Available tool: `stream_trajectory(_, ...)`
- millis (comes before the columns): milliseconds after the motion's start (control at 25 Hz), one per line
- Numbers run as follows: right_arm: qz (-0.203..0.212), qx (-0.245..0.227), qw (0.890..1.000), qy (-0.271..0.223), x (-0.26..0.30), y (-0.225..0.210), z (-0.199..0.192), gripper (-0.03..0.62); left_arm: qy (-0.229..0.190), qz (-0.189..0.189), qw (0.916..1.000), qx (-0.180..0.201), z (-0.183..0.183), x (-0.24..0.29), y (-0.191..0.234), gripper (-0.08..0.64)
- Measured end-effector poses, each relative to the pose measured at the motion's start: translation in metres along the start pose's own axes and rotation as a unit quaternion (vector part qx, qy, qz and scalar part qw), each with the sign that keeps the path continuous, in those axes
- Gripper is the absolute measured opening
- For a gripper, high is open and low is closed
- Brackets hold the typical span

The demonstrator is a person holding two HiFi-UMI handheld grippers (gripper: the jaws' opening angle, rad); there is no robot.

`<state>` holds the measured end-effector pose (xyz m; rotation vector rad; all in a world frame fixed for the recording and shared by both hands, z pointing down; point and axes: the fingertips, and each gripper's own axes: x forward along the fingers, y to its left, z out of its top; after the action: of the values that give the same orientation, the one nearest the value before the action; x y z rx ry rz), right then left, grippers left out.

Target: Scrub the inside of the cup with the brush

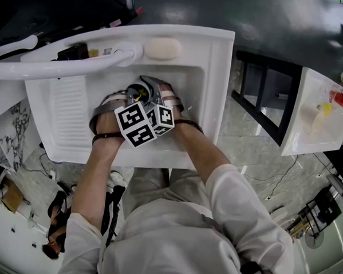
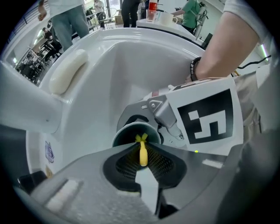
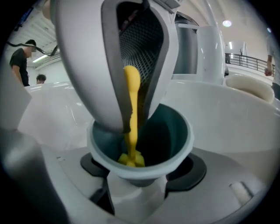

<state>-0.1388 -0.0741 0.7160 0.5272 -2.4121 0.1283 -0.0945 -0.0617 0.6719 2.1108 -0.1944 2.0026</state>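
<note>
Both forearms reach down from white sleeves into the basin. The left forearm (image 1: 94,175) and the right forearm (image 1: 200,153) converge until the hands sit side by side, each with a dark strap at the wrist. The left gripper (image 2: 142,151) points straight down. The right gripper (image 3: 140,175) slants in from beside it, aimed partly downward. Their marker cubes, the left cube (image 1: 136,125) and the right cube (image 1: 164,117), sit against each other in the head view.

The right gripper's jaws stand wide and clasp the teal cup (image 3: 173,131) from both sides, pads against its outer wall, mouth tilted up toward the left gripper. The left gripper's jaws are pressed together on the handle of the yellow brush (image 3: 131,109). The handle runs down from between them into the cup. The brush head lies low inside, against the wall on the right gripper's side.

All this happens over a white sink (image 1: 212,67), whose basin surrounds both grippers. A ribbed washboard slope (image 1: 70,108) lies to the left gripper's outer side. A thick white tap arm (image 1: 60,65) crosses beyond it, and a pale soap bar (image 1: 162,48) rests on the rim past the grippers. Well off to the right gripper's side stand a dark frame (image 1: 265,92) and another white basin (image 1: 315,121) holding red and yellow items. People (image 2: 65,17) stand in the room beyond.
</note>
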Motion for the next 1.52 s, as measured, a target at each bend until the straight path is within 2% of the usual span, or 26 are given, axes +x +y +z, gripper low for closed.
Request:
stream_trajectory(120, 0.000, 0.002, 1.000, 0.000, -0.001, -0.001, 0.001, 0.351, -0.048, 0.005, 0.9985, -0.025, 0.015, -0.008, 0.009, 0.035)
stream_trajectory(240, 0.000, 0.002, 1.000, 0.002, 0.000, 0.000, -0.004, 0.351, -0.081, 0.030, 0.9949, -0.053, 0.020, -0.020, 0.027, 0.034)
stream_trajectory(360, -0.002, -0.009, 1.000, 0.007, 0.009, 0.008, -0.024, 0.351, -0.082, 0.039, 0.9936, -0.067, 0.012, -0.027, 0.033, 0.034)
stream_trajectory(640, -0.001, -0.008, 1.000, -0.003, 0.006, 0.003, -0.014, 0.351, -0.065, 0.047, 0.9934, -0.082, -0.014, -0.034, 0.028, 0.034)
stream_trajectory(960, 0.000, -0.011, 1.000, -0.001, 0.005, 0.004, -0.014, 0.351, -0.043, 0.019, 0.9965, -0.070, -0.020, -0.036, 0.000, 0.034)
stream_trajectory(1080, 0.000, -0.010, 1.000, -0.001, 0.005, 0.004, -0.014, 0.351, -0.055, 0.004, 0.9970, -0.055, -0.007, -0.037, -0.009, 0.034)
stream_trajectory(1200, -0.002, -0.008, 1.000, 0.000, 0.007, 0.004, -0.016, 0.351, -0.074, 0.011, 0.9964, -0.039, 0.010, -0.039, -0.007, 0.035)
stream_trajectory(1320, 0.001, -0.007, 1.000, 0.012, 0.007, 0.007, -0.022, 0.351, -0.098, 0.030, 0.9936, -0.047, 0.021, -0.046, 0.009, 0.034)
stream_trajectory(1520, -0.002, -0.009, 1.000, 0.003, 0.006, 0.003, -0.016, 0.351, -0.102, 0.048, 0.9910, -0.072, 0.008, -0.058, 0.028, 0.035)
